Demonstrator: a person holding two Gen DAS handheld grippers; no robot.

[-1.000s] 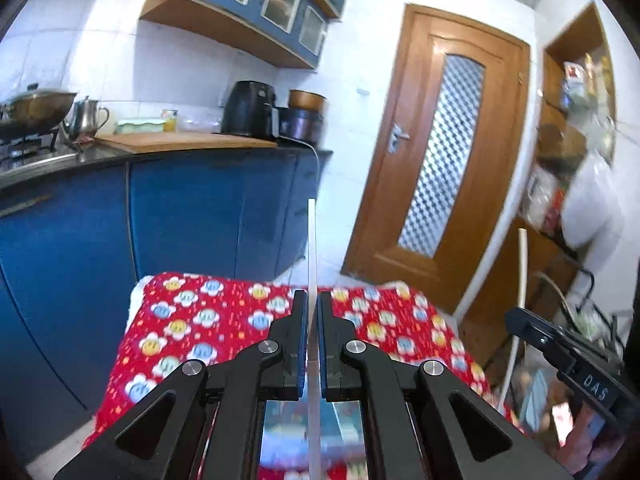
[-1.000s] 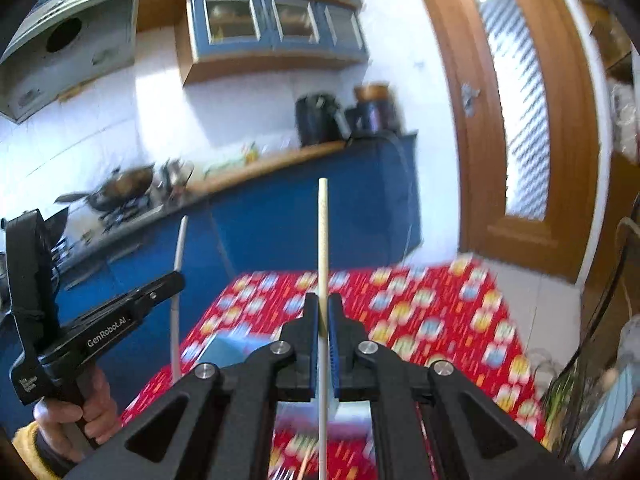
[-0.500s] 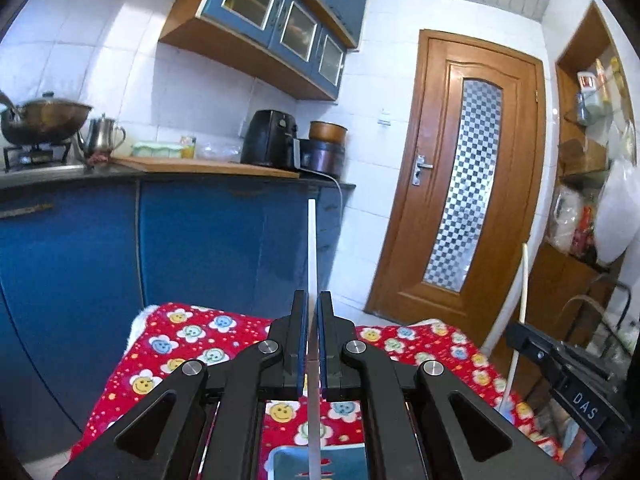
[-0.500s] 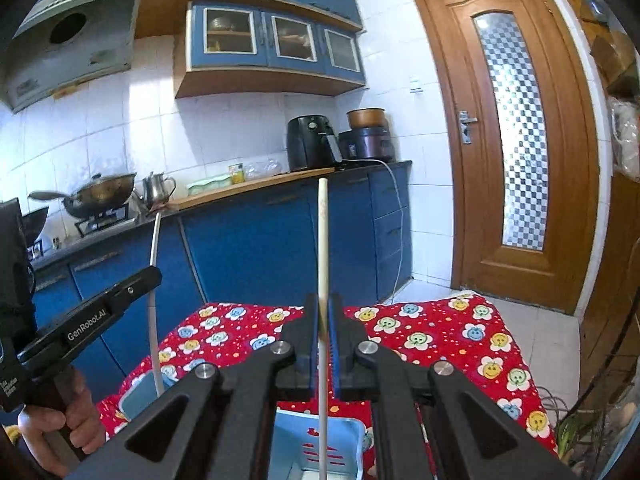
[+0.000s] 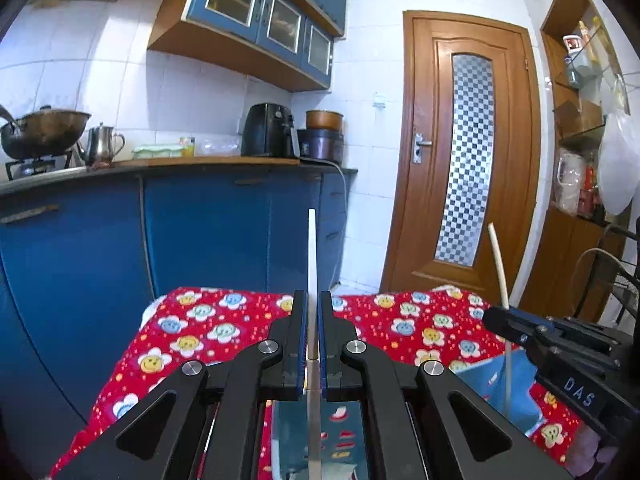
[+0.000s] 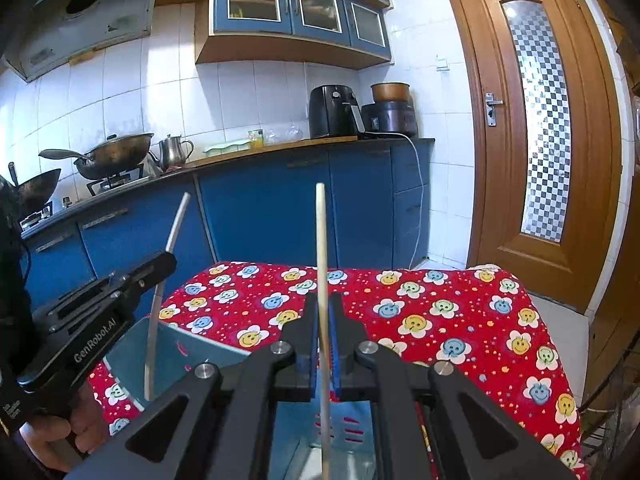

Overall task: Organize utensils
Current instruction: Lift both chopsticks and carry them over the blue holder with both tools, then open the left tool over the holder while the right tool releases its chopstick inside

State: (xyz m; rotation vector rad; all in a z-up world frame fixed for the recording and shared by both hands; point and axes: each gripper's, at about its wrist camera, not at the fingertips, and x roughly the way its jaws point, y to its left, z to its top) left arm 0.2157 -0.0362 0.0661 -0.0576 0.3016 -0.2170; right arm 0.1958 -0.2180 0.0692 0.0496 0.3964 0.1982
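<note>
My left gripper [image 5: 313, 300] is shut on a thin white chopstick [image 5: 312, 256] that stands upright, its lower end over a light blue utensil holder [image 5: 344, 432]. My right gripper [image 6: 323, 302] is shut on a pale wooden chopstick [image 6: 321, 240], also upright, reaching down into the same blue holder [image 6: 192, 356]. Each gripper shows in the other's view: the right one [image 5: 490, 316] at the right, the left one [image 6: 170, 258] at the left, with its white chopstick [image 6: 176, 224]. The holder stands on a table with a red flower-print cloth [image 6: 440, 320].
Blue kitchen cabinets [image 5: 200, 232] with a worktop stand behind the table, carrying a wok [image 6: 116, 154], a kettle [image 6: 174, 150] and an air fryer [image 6: 332, 110]. A wooden door [image 6: 540, 140] is at the right. Shelves [image 5: 580, 120] stand at the far right.
Both grippers have tilted up and steadied, so the views show more wall and cabinets. The blue holder now sits lower under both grippers. Both chopsticks remain gripped.
</note>
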